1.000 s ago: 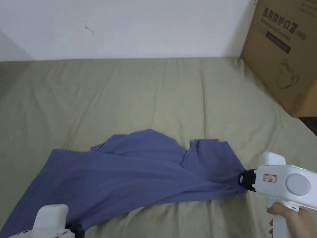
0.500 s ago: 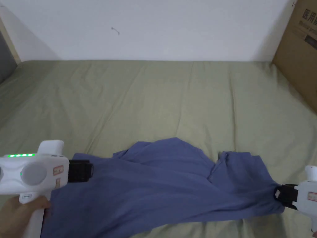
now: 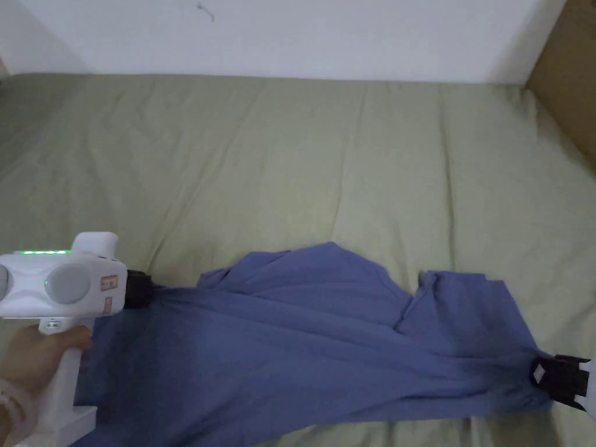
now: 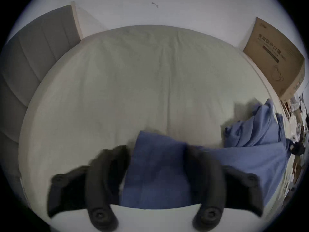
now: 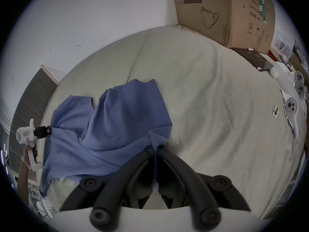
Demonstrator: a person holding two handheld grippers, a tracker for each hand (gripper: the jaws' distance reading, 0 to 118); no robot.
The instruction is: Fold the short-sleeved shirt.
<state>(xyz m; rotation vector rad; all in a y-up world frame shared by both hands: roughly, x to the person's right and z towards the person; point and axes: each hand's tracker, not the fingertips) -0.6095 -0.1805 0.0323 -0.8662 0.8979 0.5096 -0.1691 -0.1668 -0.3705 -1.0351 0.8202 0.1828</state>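
A blue short-sleeved shirt (image 3: 302, 343) lies rumpled and stretched sideways on the green bed sheet (image 3: 291, 163). My left gripper (image 3: 145, 289) is at the shirt's far left corner. In the left gripper view (image 4: 157, 155) its jaws are blurred and stand apart, with a fold of the shirt (image 4: 157, 177) between them. My right gripper (image 3: 538, 372) is shut on the shirt's right end, where the cloth bunches to a point. In the right gripper view (image 5: 156, 147) both jaws meet on the blue cloth (image 5: 113, 126), and the left gripper (image 5: 47, 131) shows far off, held by a hand.
A large cardboard box (image 5: 225, 14) stands at the bed's far right corner against the white wall. A grey padded headboard (image 4: 33, 51) bounds the left side. A dark flat slab (image 5: 250, 58) and white devices (image 5: 292, 108) lie along the right edge.
My left gripper rose from the near left edge to the shirt's far left corner, and the cloth now sits between its jaws. The right gripper kept its hold as the shirt stretched wider.
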